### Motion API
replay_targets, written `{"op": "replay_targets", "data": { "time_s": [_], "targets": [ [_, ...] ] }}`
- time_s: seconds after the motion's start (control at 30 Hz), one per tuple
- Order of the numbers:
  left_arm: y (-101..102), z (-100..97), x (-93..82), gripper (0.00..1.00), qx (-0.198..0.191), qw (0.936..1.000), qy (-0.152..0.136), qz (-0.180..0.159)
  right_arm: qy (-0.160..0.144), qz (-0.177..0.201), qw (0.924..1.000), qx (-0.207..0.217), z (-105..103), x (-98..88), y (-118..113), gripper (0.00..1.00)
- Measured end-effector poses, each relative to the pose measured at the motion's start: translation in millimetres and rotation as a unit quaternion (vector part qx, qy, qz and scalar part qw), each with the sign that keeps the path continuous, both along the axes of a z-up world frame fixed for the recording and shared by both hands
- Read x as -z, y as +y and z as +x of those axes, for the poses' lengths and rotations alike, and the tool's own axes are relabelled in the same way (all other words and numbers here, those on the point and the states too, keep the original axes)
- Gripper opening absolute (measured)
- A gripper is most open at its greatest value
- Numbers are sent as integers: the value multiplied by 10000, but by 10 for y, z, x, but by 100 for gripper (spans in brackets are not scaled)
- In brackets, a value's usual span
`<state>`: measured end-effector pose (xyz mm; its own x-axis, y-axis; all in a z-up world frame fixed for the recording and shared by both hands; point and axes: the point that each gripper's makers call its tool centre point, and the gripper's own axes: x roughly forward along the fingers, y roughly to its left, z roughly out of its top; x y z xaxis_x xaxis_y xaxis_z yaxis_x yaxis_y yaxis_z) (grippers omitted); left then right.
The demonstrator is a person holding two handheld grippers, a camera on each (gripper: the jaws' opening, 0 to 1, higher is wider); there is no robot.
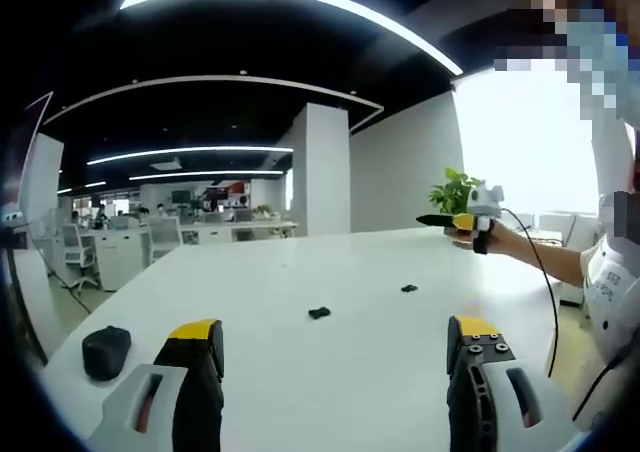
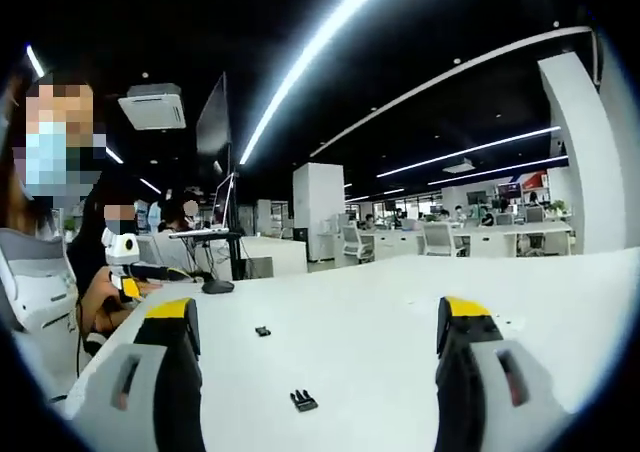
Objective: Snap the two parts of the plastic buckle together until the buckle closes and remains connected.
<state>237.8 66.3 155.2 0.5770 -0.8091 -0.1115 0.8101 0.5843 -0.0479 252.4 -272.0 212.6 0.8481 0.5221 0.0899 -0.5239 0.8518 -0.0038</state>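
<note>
White and smooth, the table (image 1: 330,272) spread wide under both cameras, its matte top faintly glossy where the ceiling strips reflected. Two small black plastic buckle parts lay on it, well apart from each other and untouched by any tool.

In the left gripper view, the nearer part (image 1: 319,313) sat about mid-table, a squat dark lump with a ragged edge; the farther part (image 1: 409,289) was a smaller dark speck beyond it to the right. Their finer shape was too small to tell there. The left gripper (image 1: 335,347) rose from the bottom with its jaws spread wide and nothing between them: grey moulded bodies, black inner faces, yellow caps at the tips. A black rounded mouse (image 1: 105,352) rested at the table's left edge. At the right, a person's hand (image 1: 470,234) held the right gripper (image 1: 440,220) above the far edge of the table, its dark jaws pointing left with a yellow band behind them, a black cable trailing down from it. A leafy green plant (image 1: 455,189) stood behind it.

In the right gripper view, one buckle part (image 2: 303,401) lay close, between the jaws, showing short prongs; the other part (image 2: 262,331) lay farther off, towards the left. The right gripper (image 2: 318,327) stood open too, yellow-tipped, holding nothing. At the left edge, the left gripper (image 2: 126,272) showed in a person's hand, white body above a yellow band.
</note>
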Motion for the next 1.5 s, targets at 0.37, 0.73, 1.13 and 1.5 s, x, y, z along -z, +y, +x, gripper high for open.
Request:
{"op": "replay_targets", "data": {
  "time_s": [0.37, 0.73, 1.13, 1.5],
  "targets": [
    [12, -7, 6, 94, -1, 10000, -3, 14, 379, -159, 9980, -490, 112, 299, 202, 95],
    [-8, -18, 31, 93, 41, 10000, 30, -1, 872, -330, 9940, -564, 207, 667, 254, 94],
    [-9, -29, 50, 93, 44, 10000, 57, -4, 1163, -564, 9898, -597, 202, 882, 286, 93],
    [23, -31, 64, 93, 31, 10000, 77, -1, 1473, -935, 9819, -735, 172, 1011, 350, 89]
  ]
}}
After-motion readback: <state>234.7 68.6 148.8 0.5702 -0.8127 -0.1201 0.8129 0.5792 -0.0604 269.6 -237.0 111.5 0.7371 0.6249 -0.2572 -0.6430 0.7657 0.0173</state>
